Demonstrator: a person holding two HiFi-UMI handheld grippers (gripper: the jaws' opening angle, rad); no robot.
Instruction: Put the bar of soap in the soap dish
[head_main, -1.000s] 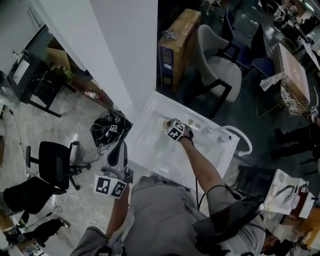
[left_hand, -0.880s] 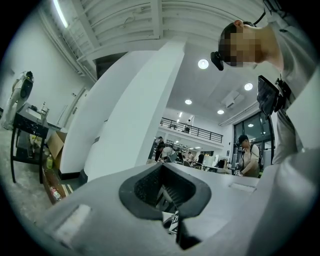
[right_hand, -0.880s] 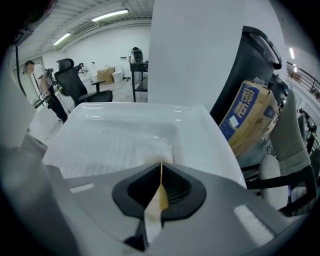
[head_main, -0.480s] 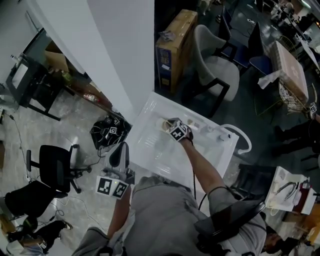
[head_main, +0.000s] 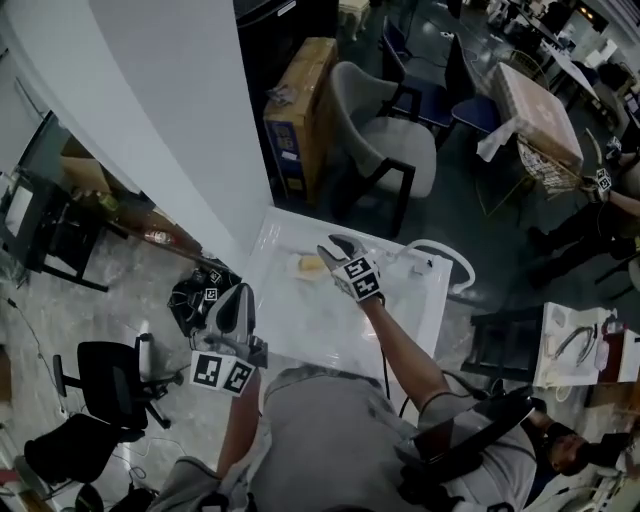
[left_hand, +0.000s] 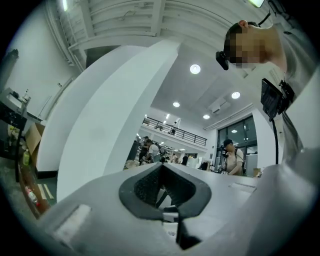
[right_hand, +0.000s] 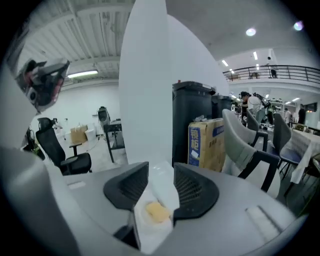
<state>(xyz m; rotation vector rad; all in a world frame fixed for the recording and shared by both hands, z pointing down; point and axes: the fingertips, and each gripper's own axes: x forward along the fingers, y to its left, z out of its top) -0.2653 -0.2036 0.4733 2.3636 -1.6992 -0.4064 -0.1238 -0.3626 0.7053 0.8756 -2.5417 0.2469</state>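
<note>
Our right gripper (right_hand: 161, 170), jaws just parted and empty, hangs over the soap (right_hand: 156, 211) in its dish (right_hand: 145, 227); left gripper (left_hand: 161, 172) jaws together.

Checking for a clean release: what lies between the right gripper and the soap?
Nothing: the right gripper view shows the right gripper, jaws just opening and empty, with bare air down to the soap.

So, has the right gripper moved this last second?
Yes: right gripper pulled back off the soap on the sink; jaws just opened, gripping nothing.
</note>
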